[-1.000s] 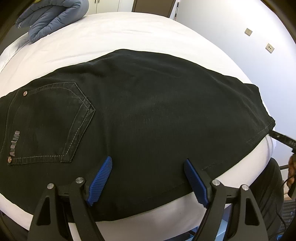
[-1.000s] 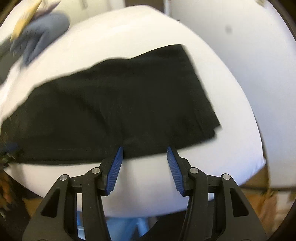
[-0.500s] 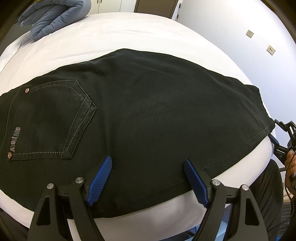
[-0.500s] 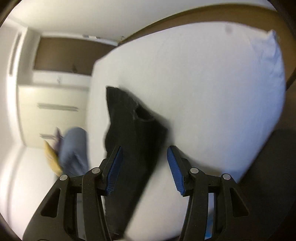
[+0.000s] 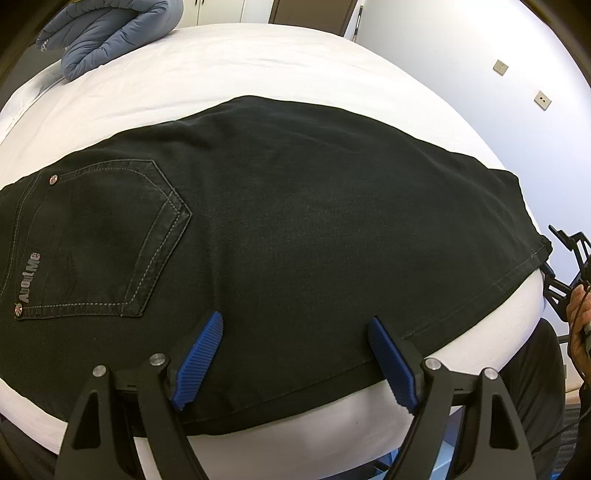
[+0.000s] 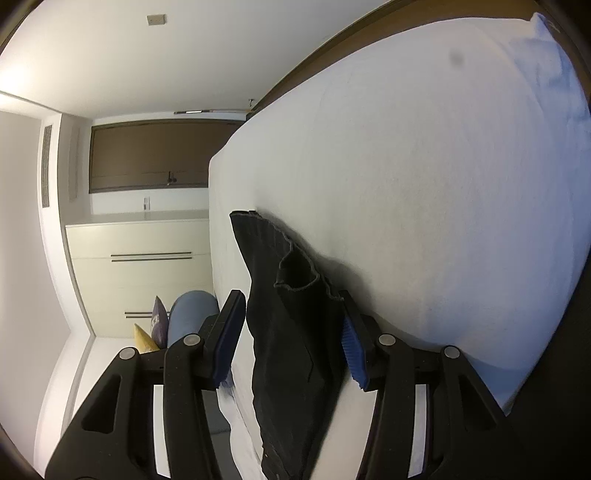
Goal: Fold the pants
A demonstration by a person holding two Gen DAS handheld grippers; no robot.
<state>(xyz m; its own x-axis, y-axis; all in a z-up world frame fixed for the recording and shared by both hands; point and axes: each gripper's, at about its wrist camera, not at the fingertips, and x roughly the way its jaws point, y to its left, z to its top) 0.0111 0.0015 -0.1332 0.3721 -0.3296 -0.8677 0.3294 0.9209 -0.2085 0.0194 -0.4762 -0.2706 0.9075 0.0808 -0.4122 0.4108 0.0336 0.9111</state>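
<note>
Black pants [image 5: 295, 229] lie flat across the near part of a white bed [image 5: 258, 66], back pocket [image 5: 99, 240] up toward the left and the hem reaching the bed's right edge. A folded blue-grey quilt [image 5: 110, 33] sits at the far left corner, well apart from the pants; the sheet between them is bare.

The left claw [image 5: 295, 354] hangs over the pants' near edge with its jaws set wide, gripping nothing. At the right edge of this view a hand [image 5: 580, 325] holds the right claw just beside the hem.

The right wrist view is rolled onto its side. There the right claw [image 6: 291, 339] straddles the hem end [image 6: 291, 280], half open, its jaws having just been closing a little. One blue pad [image 6: 352, 354] lies against the cloth; the other stands clear of it. A loose fold of hem gapes just ahead of the pads. Only this view shows the wide bare stretch of mattress beyond the hem, the cream cabinets [image 6: 144, 266] and two small cushions [image 6: 153, 332] beside the quilt.
</note>
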